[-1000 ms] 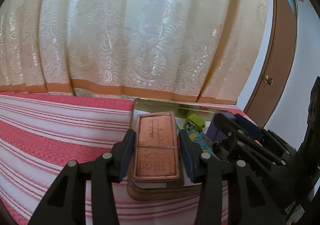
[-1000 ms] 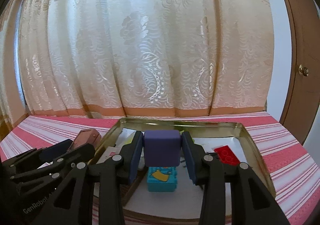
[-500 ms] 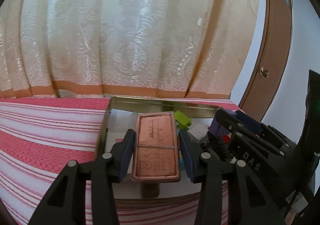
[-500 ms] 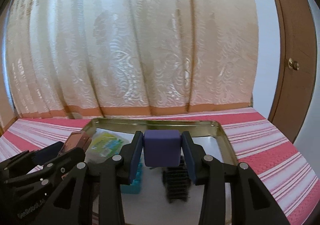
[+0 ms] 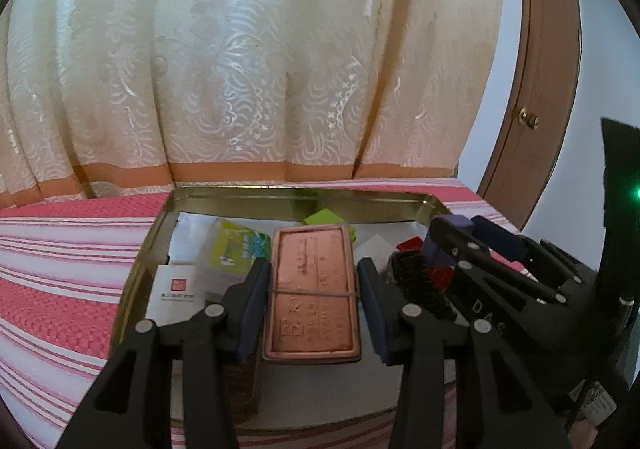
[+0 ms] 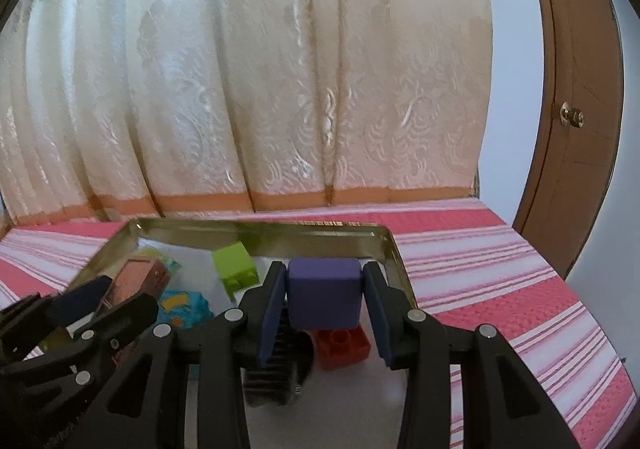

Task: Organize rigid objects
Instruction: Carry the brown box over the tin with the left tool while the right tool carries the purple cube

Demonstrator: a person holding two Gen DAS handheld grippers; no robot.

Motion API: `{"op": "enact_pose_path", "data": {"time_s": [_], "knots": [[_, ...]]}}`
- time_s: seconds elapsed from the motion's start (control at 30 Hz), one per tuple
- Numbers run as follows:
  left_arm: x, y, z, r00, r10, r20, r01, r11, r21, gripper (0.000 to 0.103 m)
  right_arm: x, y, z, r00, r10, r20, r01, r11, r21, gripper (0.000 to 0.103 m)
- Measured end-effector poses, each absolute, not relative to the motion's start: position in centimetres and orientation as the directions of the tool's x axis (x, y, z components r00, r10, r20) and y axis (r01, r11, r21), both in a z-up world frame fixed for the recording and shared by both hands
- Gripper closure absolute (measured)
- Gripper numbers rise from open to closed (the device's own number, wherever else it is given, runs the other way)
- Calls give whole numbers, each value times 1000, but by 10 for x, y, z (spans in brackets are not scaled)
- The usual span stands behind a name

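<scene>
Left hand-held gripper (image 5: 314, 295) clamped on copper tin (image 5: 313, 291) above tray (image 5: 240, 194). Right hand-held gripper (image 6: 324, 299) clamped on purple cube (image 6: 324, 293); red brick (image 6: 342, 345) at 6 o'clock.

A: what colours are we looking at?
B: copper-pink embossed case (image 5: 314, 291), purple cube (image 6: 324, 294), lime green brick (image 6: 236, 263), red brick (image 6: 342, 345), gold tin tray (image 6: 256, 230).
A: background?
B: pink-and-white striped cloth (image 6: 500, 269) lower right, cream lace curtain (image 6: 260, 69) with an orange band.

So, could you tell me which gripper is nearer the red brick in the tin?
Right gripper: the red brick lies just below its purple block. Left gripper is farther left.
</scene>
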State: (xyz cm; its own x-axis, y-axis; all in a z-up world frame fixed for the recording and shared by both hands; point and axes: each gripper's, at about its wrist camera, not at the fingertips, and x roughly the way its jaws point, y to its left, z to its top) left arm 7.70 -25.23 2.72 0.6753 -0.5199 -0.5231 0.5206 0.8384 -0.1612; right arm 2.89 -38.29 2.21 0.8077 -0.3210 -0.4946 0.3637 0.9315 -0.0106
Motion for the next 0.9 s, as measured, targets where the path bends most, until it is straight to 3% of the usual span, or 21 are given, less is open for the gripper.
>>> {"op": "enact_pose_path", "data": {"time_s": [0.27, 0.9], "knots": [[82, -263, 19, 677, -490, -549, 505, 852, -137, 59, 36, -389, 16, 788, -301, -537, 362, 932, 7, 60], [91, -270, 11, 685, -444, -578, 470, 875, -115, 59, 41, -390, 17, 787, -300, -539, 351, 936, -9, 60]]}}
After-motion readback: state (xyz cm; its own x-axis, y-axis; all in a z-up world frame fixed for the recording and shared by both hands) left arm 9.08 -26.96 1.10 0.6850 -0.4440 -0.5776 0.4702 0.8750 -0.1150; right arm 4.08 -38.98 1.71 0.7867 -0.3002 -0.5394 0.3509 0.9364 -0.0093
